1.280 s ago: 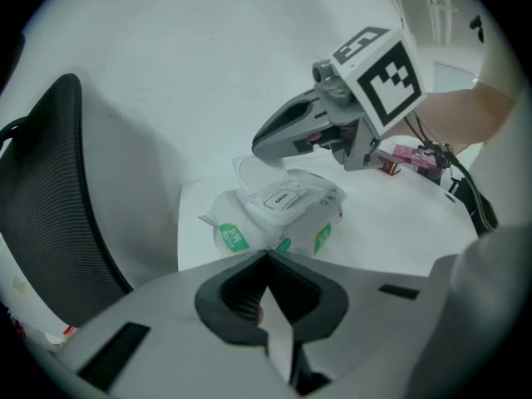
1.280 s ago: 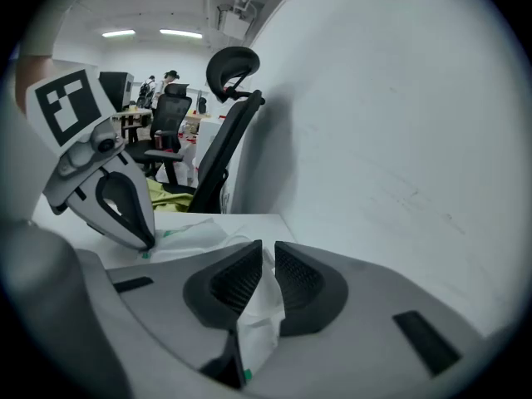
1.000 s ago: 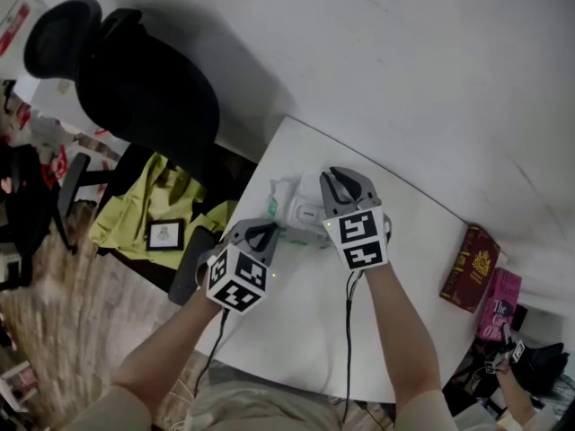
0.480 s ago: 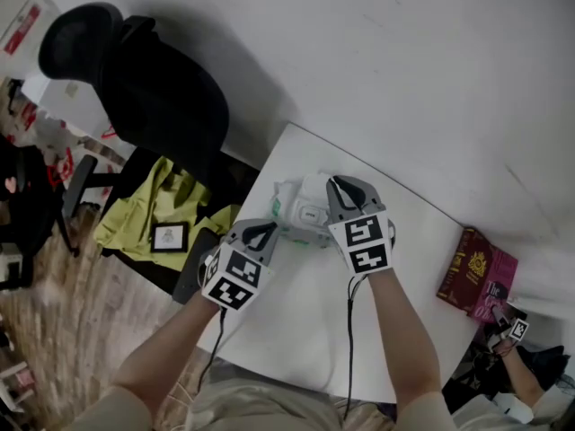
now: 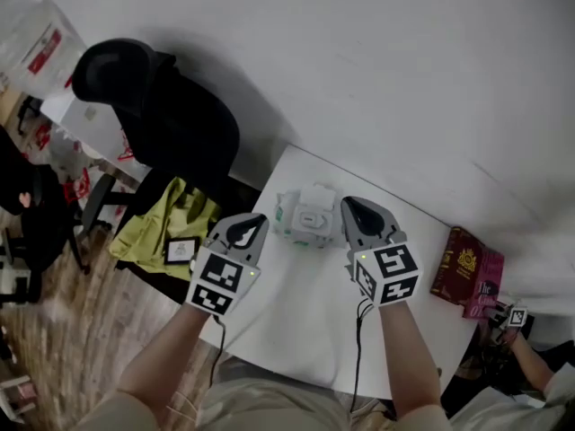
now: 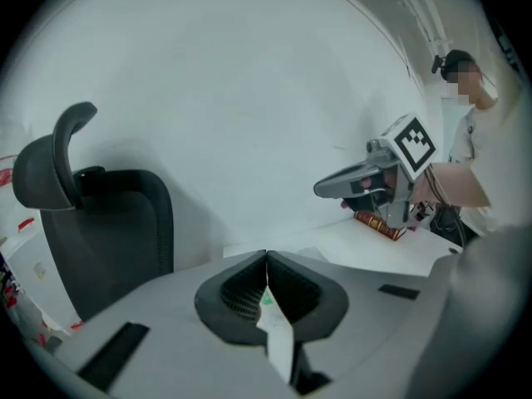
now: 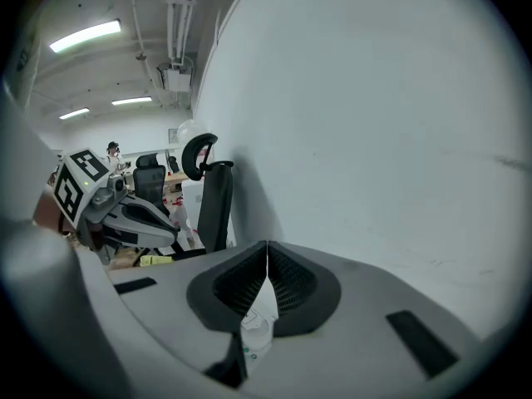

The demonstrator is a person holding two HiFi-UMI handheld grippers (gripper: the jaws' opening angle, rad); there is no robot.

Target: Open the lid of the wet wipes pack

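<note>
Between left tool point(image 5: 249, 228) and right tool point(image 5: 357, 209), just ahead of both tips, on white worktop point(image 5: 296, 317): wet wipes pack point(image 5: 304, 218), pale crinkled wrap with green print, white rectangular lid on top. Both tools closed, empty.

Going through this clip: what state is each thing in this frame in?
White-green wet wipes pack: lying on the white table, ungripped; its lid seems flipped up, not certain.
Left gripper: shut, empty, off the pack.
Right gripper: shut, empty, off the pack.
Dark red hardcover book: closed.
</note>
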